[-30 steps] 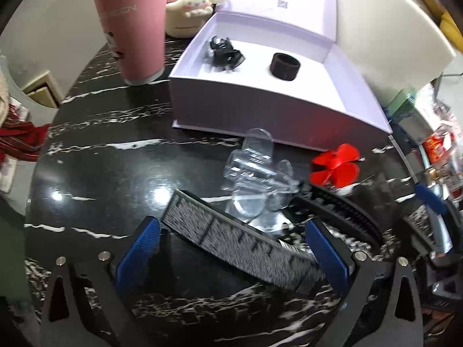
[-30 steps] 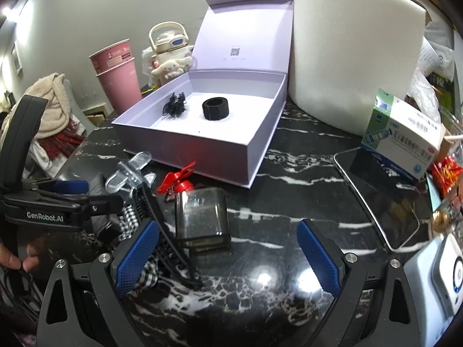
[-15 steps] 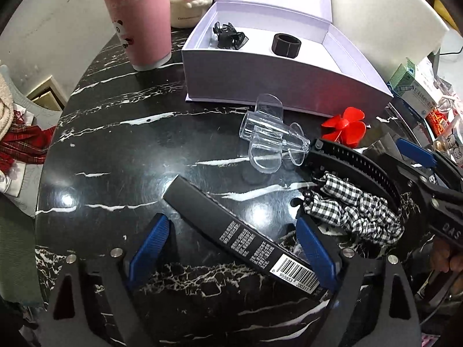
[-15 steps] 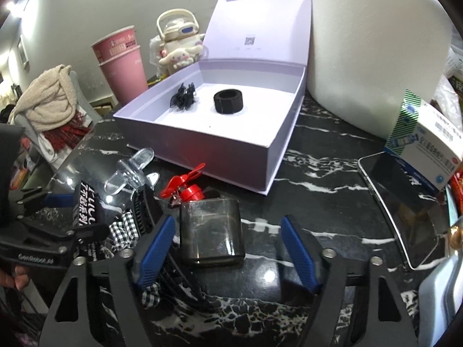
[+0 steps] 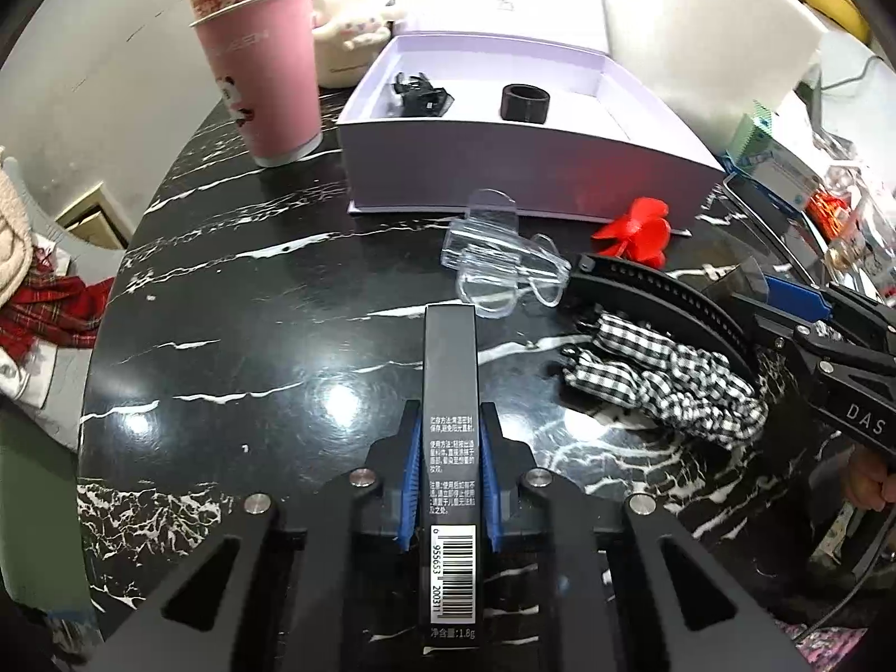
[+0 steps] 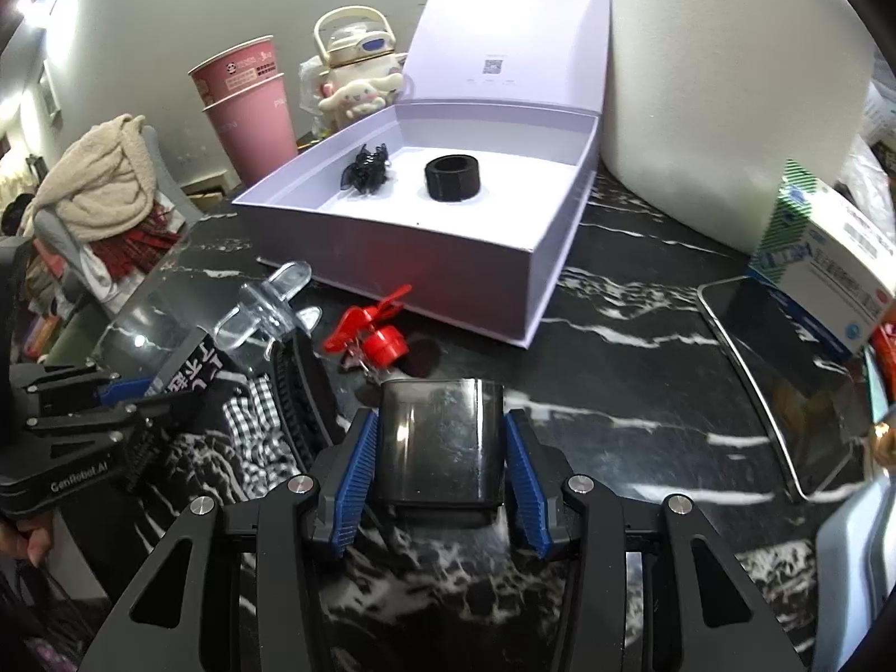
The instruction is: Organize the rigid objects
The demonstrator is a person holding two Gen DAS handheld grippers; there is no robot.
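My left gripper [image 5: 449, 437] is shut on a long black carton [image 5: 449, 420] with a barcode, held lengthwise over the black marble table [image 5: 224, 308]. My right gripper [image 6: 442, 448] is shut on a smoky translucent square container [image 6: 439, 442]. An open lilac box [image 6: 425, 224] at the back holds a black hair claw [image 6: 367, 168] and a black ring [image 6: 452, 178]. In front of the box lie a clear plastic piece [image 5: 498, 257], a red clip [image 5: 638, 229], a black toothed band [image 5: 661, 291] and a checked scrunchie [image 5: 666, 381].
Stacked pink paper cups [image 5: 263, 56] and a plush kettle toy [image 6: 358, 73] stand left of the box. A big white foam block [image 6: 728, 84], a medicine carton [image 6: 823, 274] and a dark phone [image 6: 784, 381] sit on the right.
My left gripper closed on the black carton, which turned from crosswise to lengthwise. My right gripper moved forward and closed on the smoky container.
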